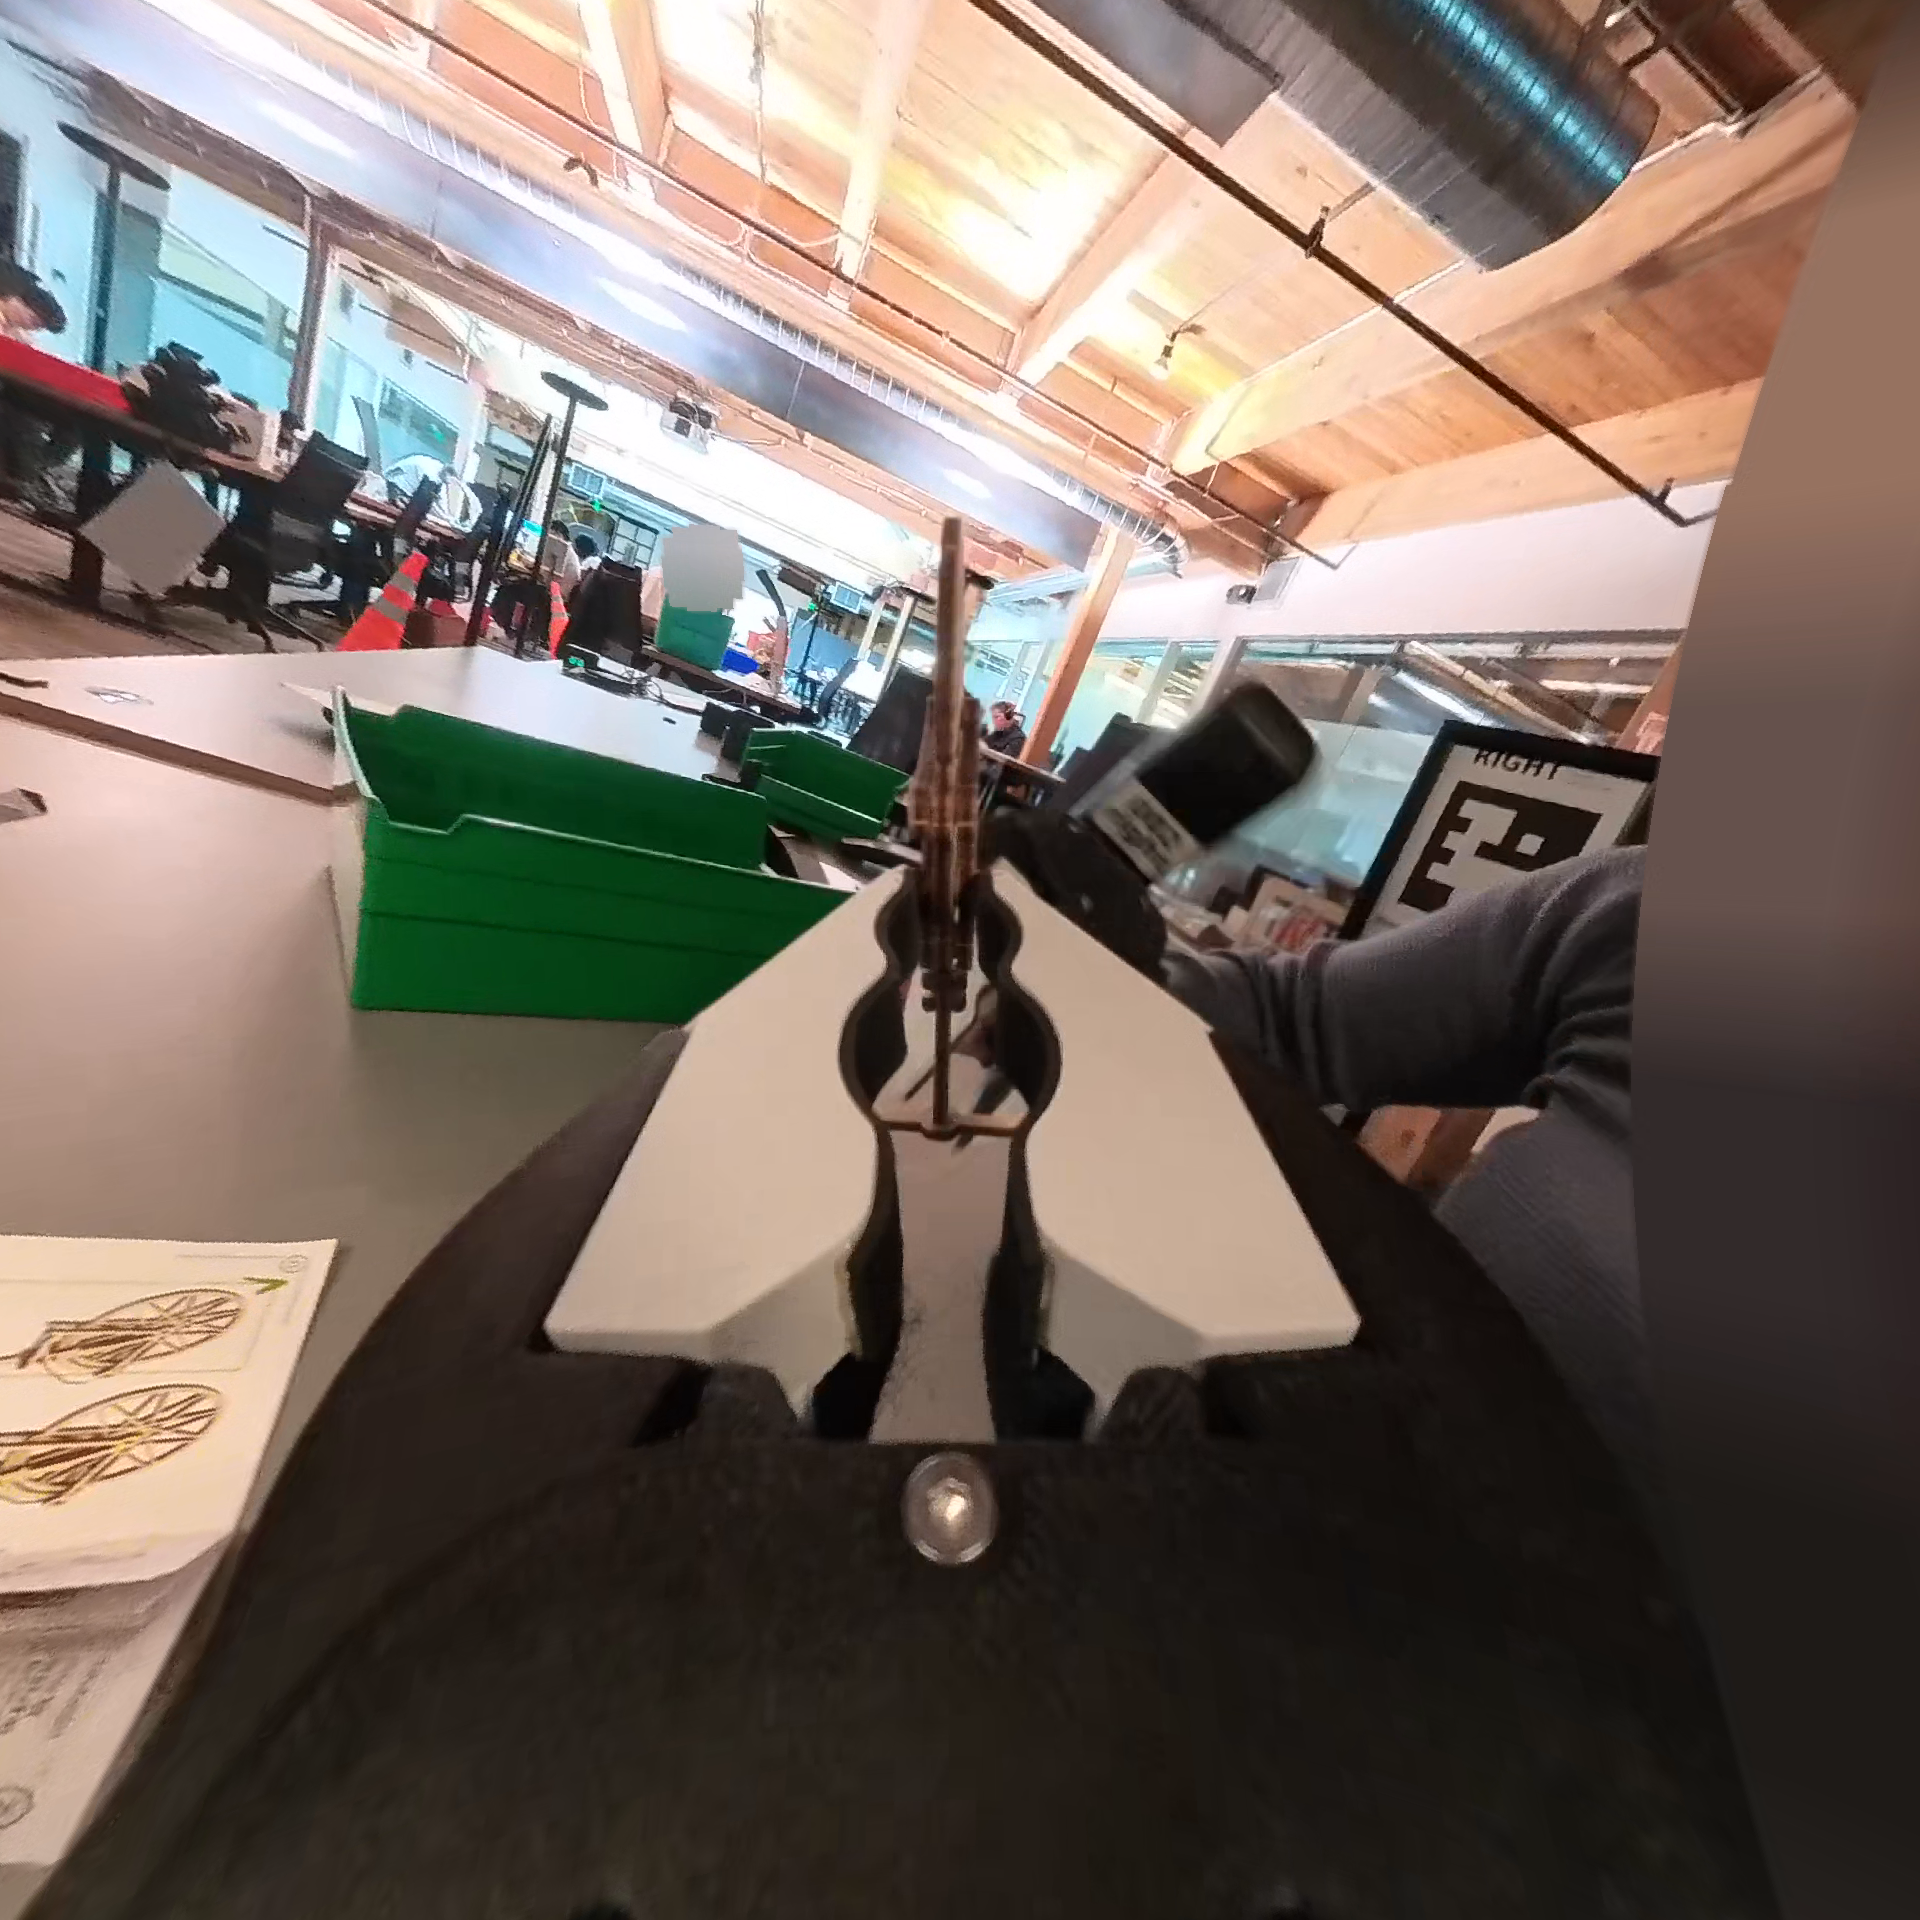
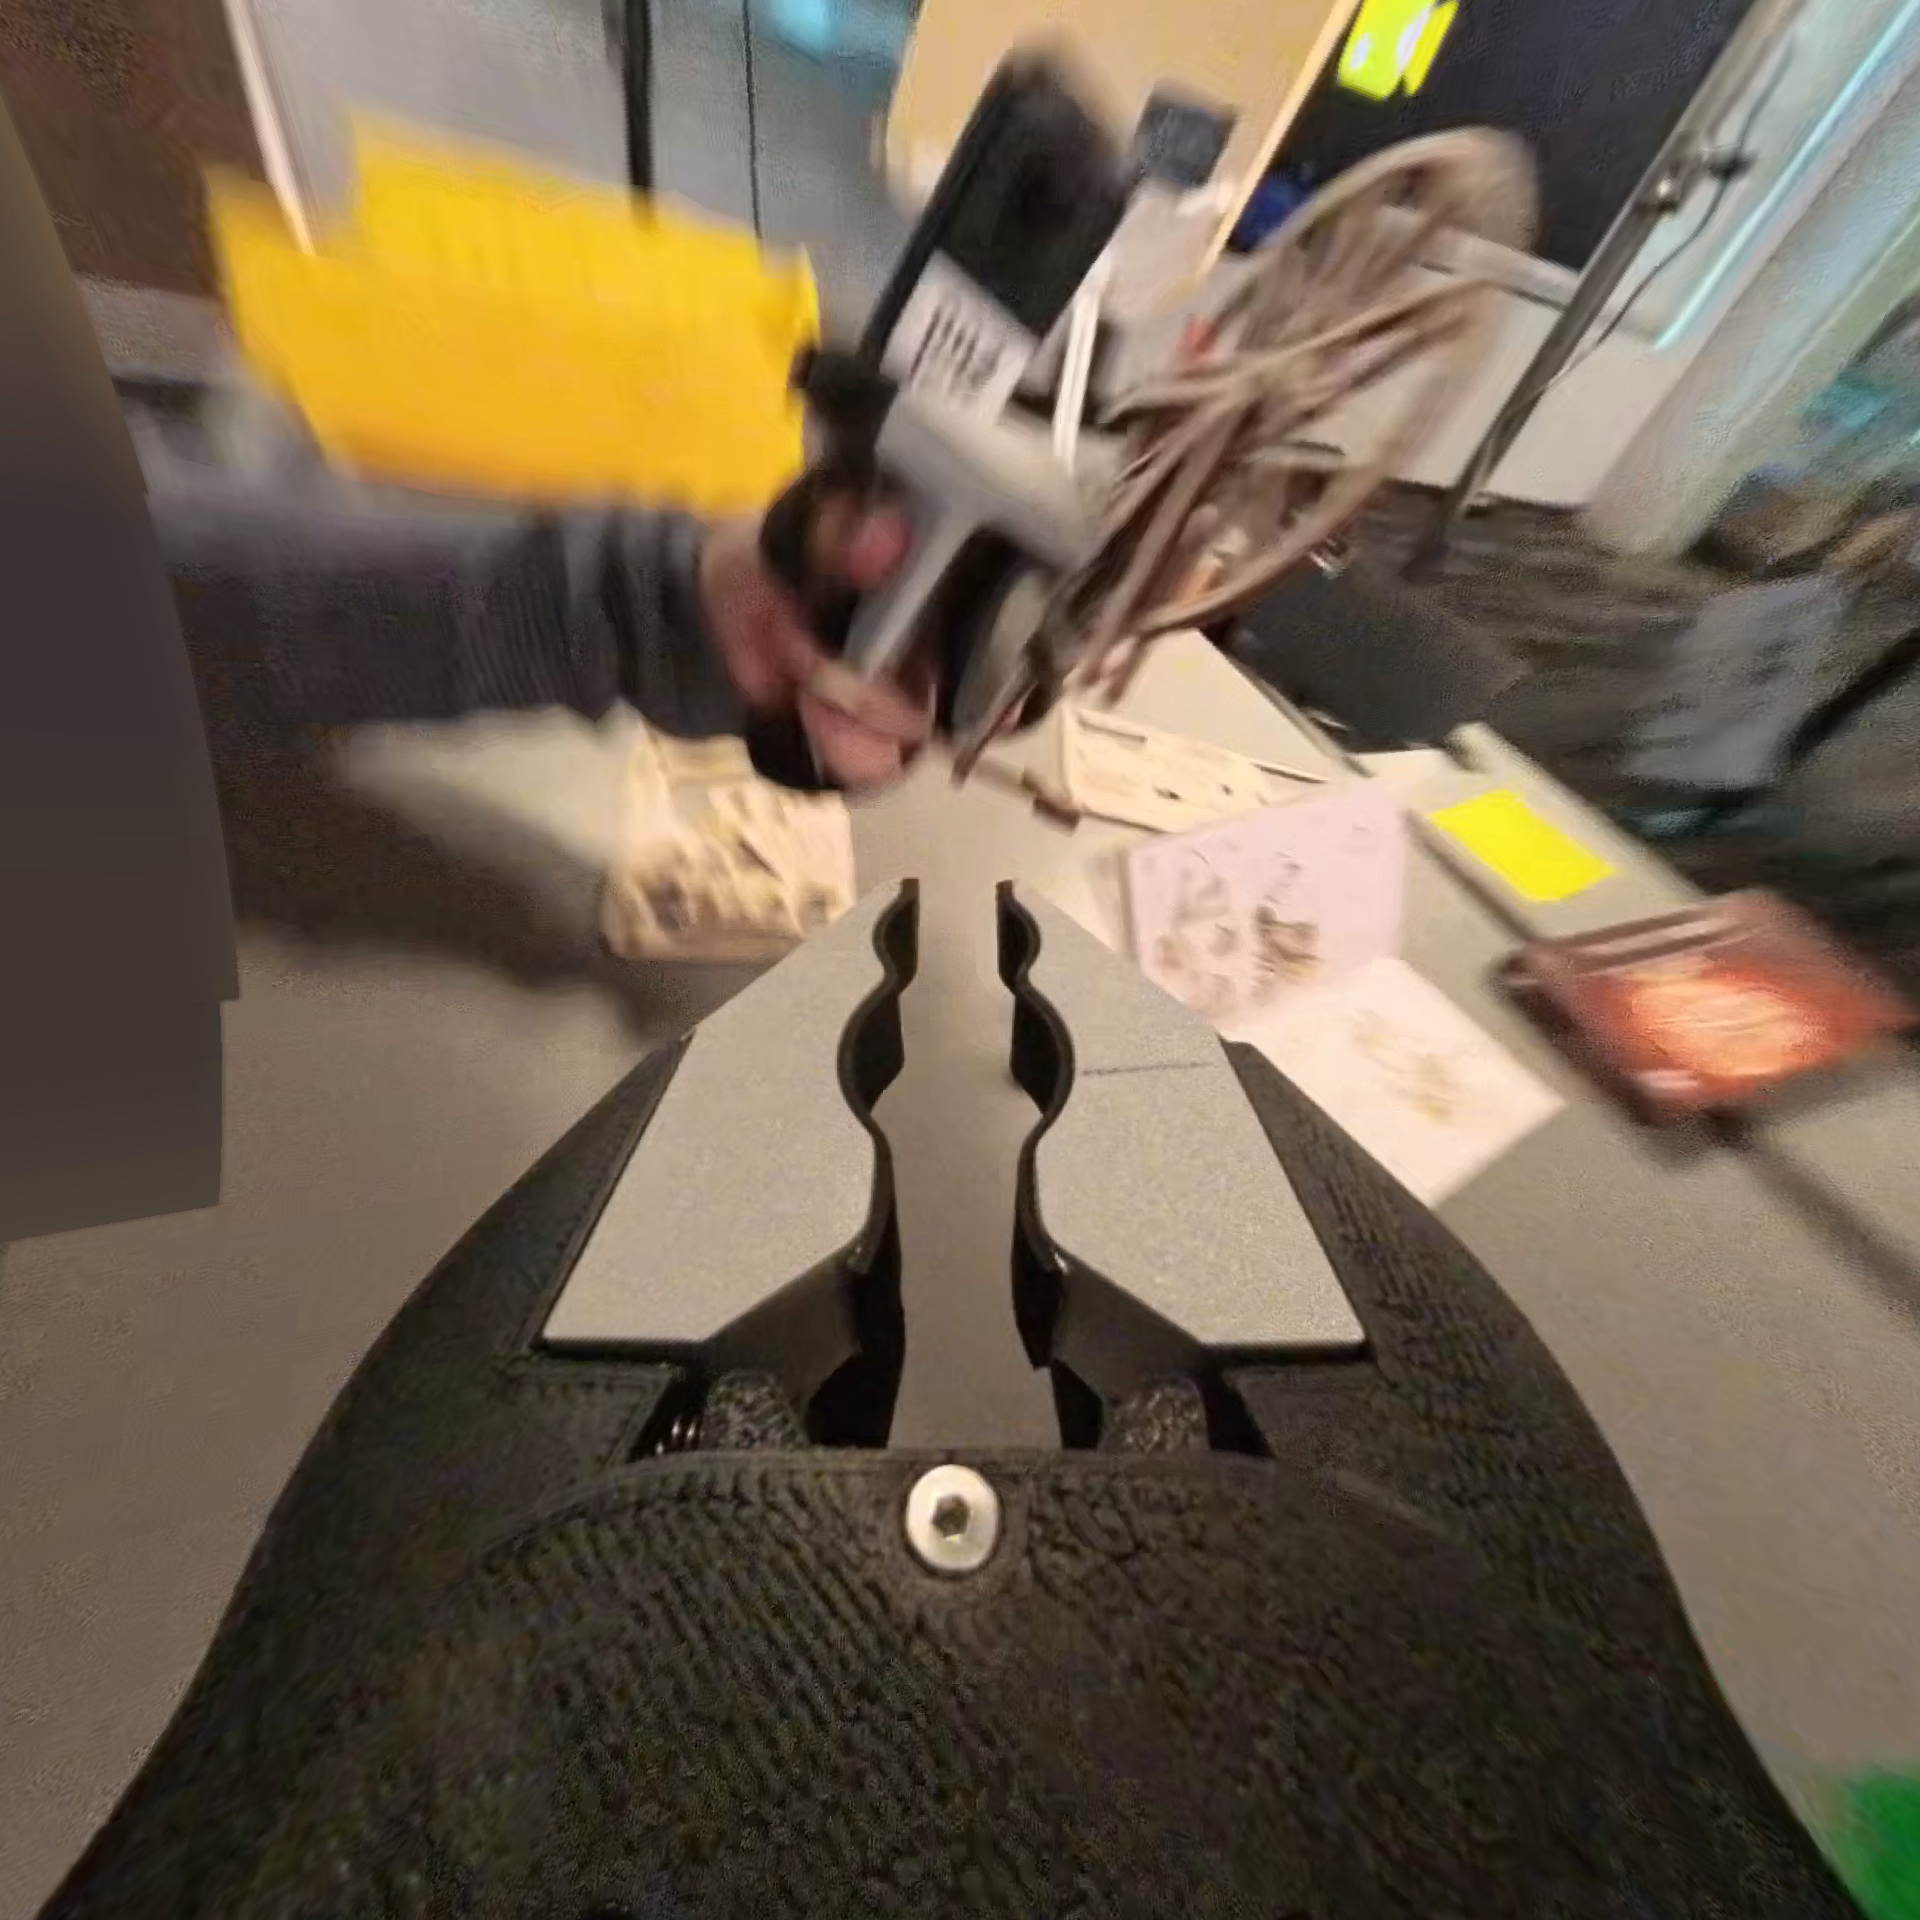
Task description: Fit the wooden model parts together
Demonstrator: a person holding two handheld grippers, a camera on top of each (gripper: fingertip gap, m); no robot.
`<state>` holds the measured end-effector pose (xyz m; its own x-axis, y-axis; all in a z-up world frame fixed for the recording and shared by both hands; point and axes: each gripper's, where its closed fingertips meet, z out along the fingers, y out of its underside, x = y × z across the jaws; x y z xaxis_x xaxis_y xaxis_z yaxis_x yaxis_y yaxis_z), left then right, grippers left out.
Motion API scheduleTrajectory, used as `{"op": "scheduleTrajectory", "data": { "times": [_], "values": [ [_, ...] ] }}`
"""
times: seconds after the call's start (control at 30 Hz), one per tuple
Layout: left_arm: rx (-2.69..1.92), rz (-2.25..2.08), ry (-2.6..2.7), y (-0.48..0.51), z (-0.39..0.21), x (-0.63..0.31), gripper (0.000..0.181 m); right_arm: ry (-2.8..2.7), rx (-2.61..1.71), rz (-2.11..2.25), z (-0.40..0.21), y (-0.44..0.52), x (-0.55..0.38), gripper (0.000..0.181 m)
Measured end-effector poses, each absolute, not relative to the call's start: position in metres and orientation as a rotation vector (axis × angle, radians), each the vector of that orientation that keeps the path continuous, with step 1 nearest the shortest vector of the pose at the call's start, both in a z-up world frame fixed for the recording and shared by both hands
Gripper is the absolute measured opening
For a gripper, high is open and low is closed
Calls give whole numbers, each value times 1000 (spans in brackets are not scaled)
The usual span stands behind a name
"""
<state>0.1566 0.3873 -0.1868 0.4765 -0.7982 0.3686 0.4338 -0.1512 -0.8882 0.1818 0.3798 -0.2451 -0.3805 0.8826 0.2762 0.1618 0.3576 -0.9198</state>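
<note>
Our left hand-held gripper [image 1: 943,914] pinches the wooden model [image 1: 948,769] edge-on, above the tabletop [image 1: 208,987]; our right hand-held gripper [image 2: 958,904] is spread, empty. Thin ribs could snap if we squeeze or twist.

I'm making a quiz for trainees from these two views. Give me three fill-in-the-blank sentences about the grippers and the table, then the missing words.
1. The left gripper is shut on a ____ model.
2. The right gripper is ____ and holds nothing.
3. The bins left of the model are ____.

Missing words: wooden; open; green
</note>
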Motion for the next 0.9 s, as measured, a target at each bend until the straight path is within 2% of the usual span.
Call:
{"op": "scheduleTrajectory", "data": {
  "times": [0.07, 0.17, 0.77, 0.83, 0.9],
  "values": [
    [-1333, -1090, 378, 389, -192, 158, 9, -1641, -1113, 1441, -229, 387, 171, 12],
    [-1330, -1063, 387, 392, -196, 157, 9, -1614, -1237, 1724, -232, 389, 162, 12],
    [-1530, -975, 333, 425, -248, 148, 9, -1705, -1302, 1784, -281, 405, 133, 1],
    [-1616, -877, 284, 433, -258, 137, 27, -1662, -1382, 1807, -288, 415, 128, 1],
    [-1687, -703, 245, 436, -264, 116, 28, -1616, -1470, 1813, -296, 424, 122, 1]
  ]
}}
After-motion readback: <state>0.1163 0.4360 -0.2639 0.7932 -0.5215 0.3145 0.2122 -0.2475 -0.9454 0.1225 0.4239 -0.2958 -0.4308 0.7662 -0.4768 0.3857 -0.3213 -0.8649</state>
